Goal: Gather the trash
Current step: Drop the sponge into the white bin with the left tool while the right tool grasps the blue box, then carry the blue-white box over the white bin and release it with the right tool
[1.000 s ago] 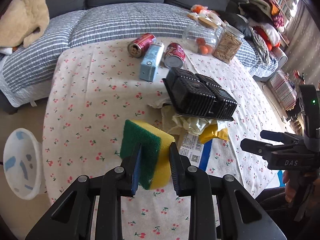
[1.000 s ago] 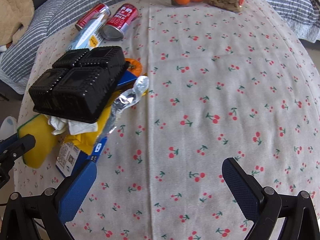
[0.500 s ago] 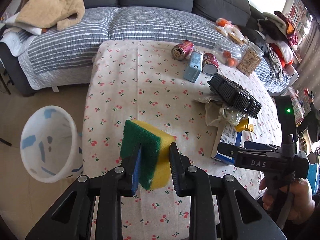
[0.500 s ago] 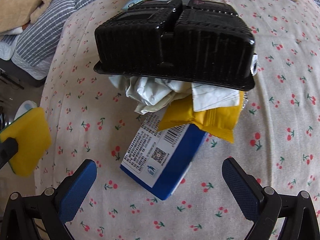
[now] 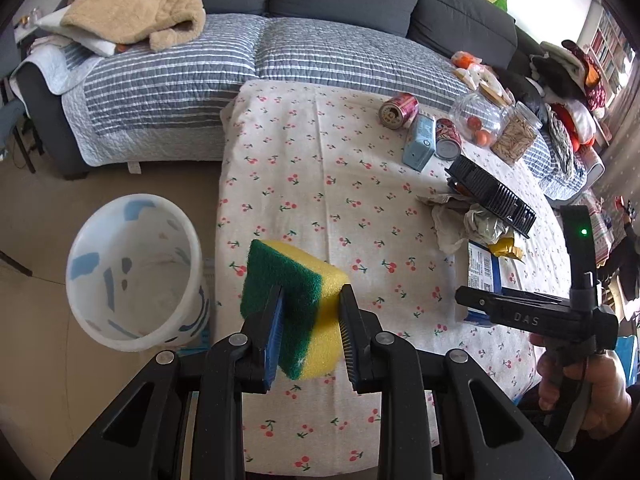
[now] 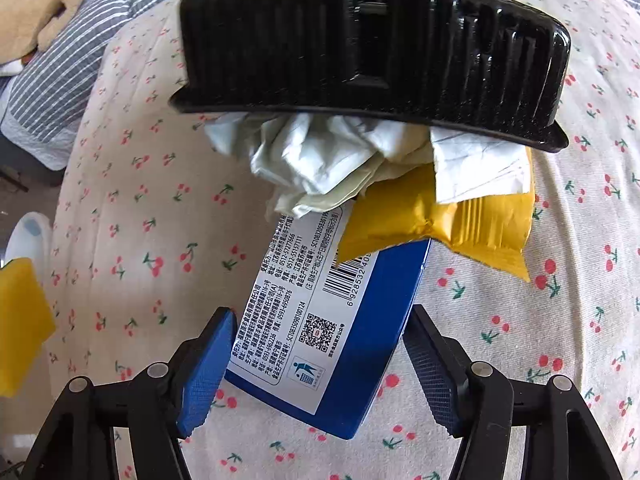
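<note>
My left gripper (image 5: 310,332) is shut on a yellow sponge with a green scouring side (image 5: 294,304), held in the air near the table's left front edge. It also shows in the right wrist view (image 6: 20,320). A white bin (image 5: 132,276) stands on the floor left of it. My right gripper (image 6: 316,372) is open, its blue pads on either side of a blue and white box (image 6: 320,332) that lies on the tablecloth; whether the pads touch it I cannot tell. On the box rest a yellow wrapper (image 6: 452,224), crumpled paper (image 6: 340,160) and a black plastic tray (image 6: 372,48).
The table (image 5: 320,168) has a cherry-print cloth. At its far side lie two red cans (image 5: 398,110), a light blue carton (image 5: 418,142), a jar of oranges (image 5: 476,124) and a jar of sticks (image 5: 516,136). A sofa with striped quilt (image 5: 240,60) stands behind.
The left gripper pulled back and left with the sponge, bringing the bin closer. The right gripper moved forward onto the blue box and its jaws narrowed around it.
</note>
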Demonstrator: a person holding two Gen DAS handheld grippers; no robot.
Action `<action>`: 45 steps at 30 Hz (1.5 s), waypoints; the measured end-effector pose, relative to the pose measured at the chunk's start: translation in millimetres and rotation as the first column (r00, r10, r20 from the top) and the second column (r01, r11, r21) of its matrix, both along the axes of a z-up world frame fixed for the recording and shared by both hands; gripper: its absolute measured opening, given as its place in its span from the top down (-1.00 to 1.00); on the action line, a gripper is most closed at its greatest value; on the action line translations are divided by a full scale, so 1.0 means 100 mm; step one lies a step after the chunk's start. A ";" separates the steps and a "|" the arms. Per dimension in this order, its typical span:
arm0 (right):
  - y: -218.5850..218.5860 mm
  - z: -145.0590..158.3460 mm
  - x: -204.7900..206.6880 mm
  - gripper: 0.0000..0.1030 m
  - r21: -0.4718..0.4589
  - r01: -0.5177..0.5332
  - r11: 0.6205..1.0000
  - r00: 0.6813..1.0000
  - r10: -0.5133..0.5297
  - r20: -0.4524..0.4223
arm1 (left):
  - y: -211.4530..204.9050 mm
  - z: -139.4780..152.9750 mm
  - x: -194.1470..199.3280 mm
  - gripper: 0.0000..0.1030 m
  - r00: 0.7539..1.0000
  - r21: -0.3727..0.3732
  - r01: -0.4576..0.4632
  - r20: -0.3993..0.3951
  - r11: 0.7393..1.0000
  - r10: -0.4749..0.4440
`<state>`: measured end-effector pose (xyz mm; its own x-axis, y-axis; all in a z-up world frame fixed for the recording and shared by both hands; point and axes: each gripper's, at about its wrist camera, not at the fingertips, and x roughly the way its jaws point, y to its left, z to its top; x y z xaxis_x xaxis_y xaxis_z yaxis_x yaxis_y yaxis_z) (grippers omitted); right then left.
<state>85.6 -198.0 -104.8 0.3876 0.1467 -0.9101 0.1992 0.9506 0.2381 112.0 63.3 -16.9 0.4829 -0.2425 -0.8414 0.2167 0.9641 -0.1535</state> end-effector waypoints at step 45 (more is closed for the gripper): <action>1.93 0.34 0.40 -0.34 0.024 -0.413 0.910 0.894 0.400 0.204 | 1.72 -0.33 0.11 -0.98 0.920 0.164 -0.383 -0.026 0.909 0.392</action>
